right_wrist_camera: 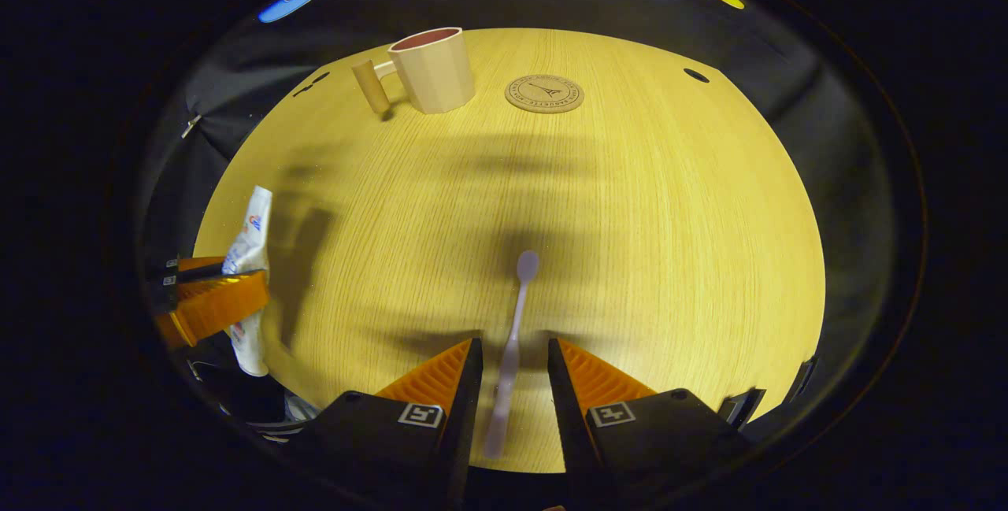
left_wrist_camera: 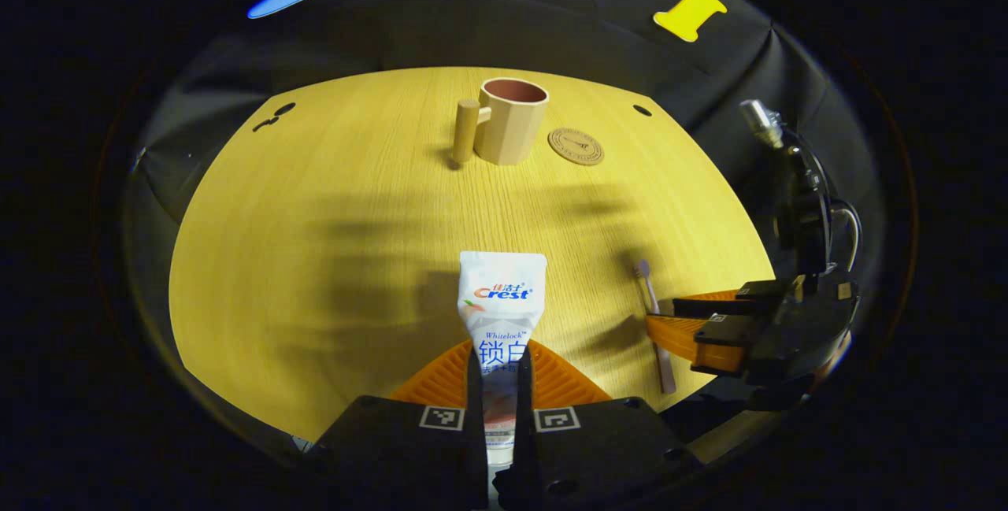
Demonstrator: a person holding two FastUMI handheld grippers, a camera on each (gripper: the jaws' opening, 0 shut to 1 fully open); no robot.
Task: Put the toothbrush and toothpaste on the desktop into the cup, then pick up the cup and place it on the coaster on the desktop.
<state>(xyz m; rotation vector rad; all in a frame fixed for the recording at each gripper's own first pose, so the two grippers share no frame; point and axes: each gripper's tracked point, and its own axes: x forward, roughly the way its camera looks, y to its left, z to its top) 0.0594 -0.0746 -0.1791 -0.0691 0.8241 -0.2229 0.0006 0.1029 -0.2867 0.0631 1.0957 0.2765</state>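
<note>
Left tongs (left_wrist_camera: pixel 501 373) clamped white toothpaste tube (left_wrist_camera: pixel 501 302); right tongs (right_wrist_camera: pixel 512 373) parted, straddled pale toothbrush (right_wrist_camera: pixel 513 338) on yellow wooden surface (right_wrist_camera: pixel 669 220).

recording booth, black cloth wall (left_wrist_camera: pixel 504 38), wooden desktop (left_wrist_camera: pixel 331 204)

Lower end of the toothpaste tube (left_wrist_camera: pixel 502 314) concealed between the left gripper's (left_wrist_camera: pixel 502 373) fingers; cap not discernible. Handle end of the toothbrush (right_wrist_camera: pixel 510 338) runs between the right gripper's (right_wrist_camera: pixel 510 361) fingers, contact with either pad uncertain. Coaster (right_wrist_camera: pixel 544 93) engraving too small to resolve. Cup (left_wrist_camera: pixel 510 121) interior hidden by its near wall. In the right gripper view the tube's middle is covered by the left gripper's fingers
</note>
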